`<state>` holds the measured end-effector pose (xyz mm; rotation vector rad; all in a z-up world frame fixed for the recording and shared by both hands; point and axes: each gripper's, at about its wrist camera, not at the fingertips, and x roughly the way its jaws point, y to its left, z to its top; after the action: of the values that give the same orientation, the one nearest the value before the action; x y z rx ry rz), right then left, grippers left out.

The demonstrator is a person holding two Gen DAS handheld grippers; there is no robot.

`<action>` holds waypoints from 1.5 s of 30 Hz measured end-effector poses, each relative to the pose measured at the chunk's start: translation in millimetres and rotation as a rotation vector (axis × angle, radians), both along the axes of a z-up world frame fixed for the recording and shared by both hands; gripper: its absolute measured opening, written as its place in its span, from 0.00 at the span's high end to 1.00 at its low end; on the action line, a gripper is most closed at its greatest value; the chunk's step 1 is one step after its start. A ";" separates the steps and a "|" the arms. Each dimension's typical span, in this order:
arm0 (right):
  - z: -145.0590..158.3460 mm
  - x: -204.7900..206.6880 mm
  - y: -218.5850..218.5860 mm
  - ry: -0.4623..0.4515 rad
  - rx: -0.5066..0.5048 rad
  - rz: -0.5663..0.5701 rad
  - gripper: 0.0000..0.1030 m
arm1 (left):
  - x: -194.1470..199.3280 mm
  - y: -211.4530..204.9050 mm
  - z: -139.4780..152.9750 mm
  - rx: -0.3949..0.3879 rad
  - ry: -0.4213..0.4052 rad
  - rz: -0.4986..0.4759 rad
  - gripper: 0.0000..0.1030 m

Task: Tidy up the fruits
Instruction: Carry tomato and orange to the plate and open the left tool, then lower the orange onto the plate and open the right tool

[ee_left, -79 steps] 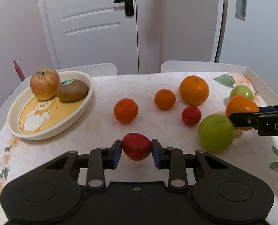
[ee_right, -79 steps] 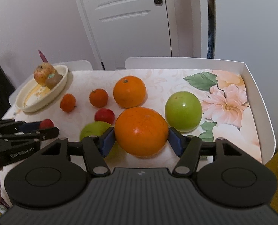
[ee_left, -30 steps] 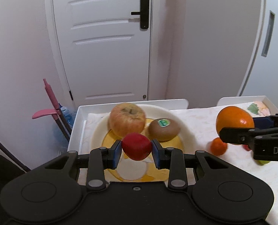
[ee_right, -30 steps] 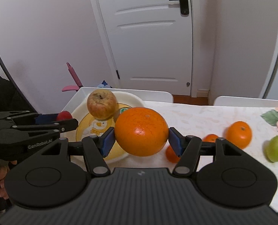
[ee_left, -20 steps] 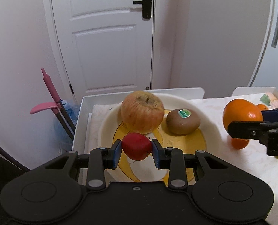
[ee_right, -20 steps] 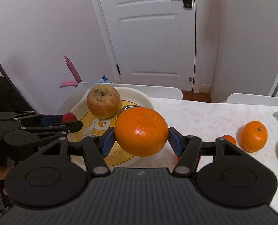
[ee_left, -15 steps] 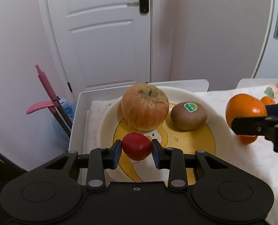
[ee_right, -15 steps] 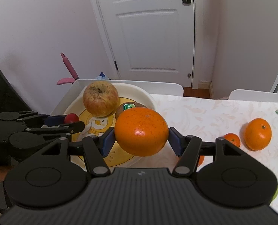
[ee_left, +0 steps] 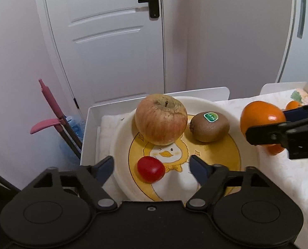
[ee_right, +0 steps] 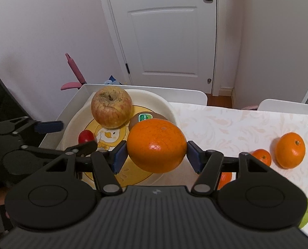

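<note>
A white oval dish (ee_left: 220, 109) with a yellow duck picture holds an apple (ee_left: 161, 120), a kiwi (ee_left: 210, 127) and a small red fruit (ee_left: 151, 169). My left gripper (ee_left: 151, 167) is open, its jaws spread either side of the red fruit, which lies in the dish. My right gripper (ee_right: 155, 154) is shut on a large orange (ee_right: 156, 145) and holds it above the dish's right edge (ee_right: 170, 108). The orange also shows in the left wrist view (ee_left: 261, 120).
Two smaller oranges (ee_right: 290, 149) (ee_right: 262, 157) and green fruit (ee_right: 305, 213) lie on the flowered tablecloth (ee_right: 236, 128) to the right. The table has a raised white rim (ee_left: 87, 132). A pink-handled tool (ee_left: 50, 108) stands left of the table. A white door is behind.
My left gripper has opened and let go of the red fruit, which now lies in the dish. My right gripper has carried the orange closer to the dish.
</note>
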<state>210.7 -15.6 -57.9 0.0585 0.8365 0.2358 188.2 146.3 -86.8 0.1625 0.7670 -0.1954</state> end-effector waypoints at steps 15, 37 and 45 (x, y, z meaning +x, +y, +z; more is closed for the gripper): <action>-13.8 10.0 27.0 0.035 -0.027 0.096 0.26 | -24.7 4.0 6.1 0.020 -0.016 -0.012 0.02; -2.9 -0.4 25.4 -0.040 -0.016 0.037 0.00 | -36.5 5.7 10.2 0.023 -0.027 -0.023 0.02; 10.0 -21.6 10.9 -0.015 0.005 -0.013 0.00 | -43.4 -2.7 20.3 0.002 -0.015 -0.024 0.02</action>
<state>189.1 -4.6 -47.9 0.0668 0.8206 0.2254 144.8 143.6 -66.5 0.1752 0.7504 -0.2158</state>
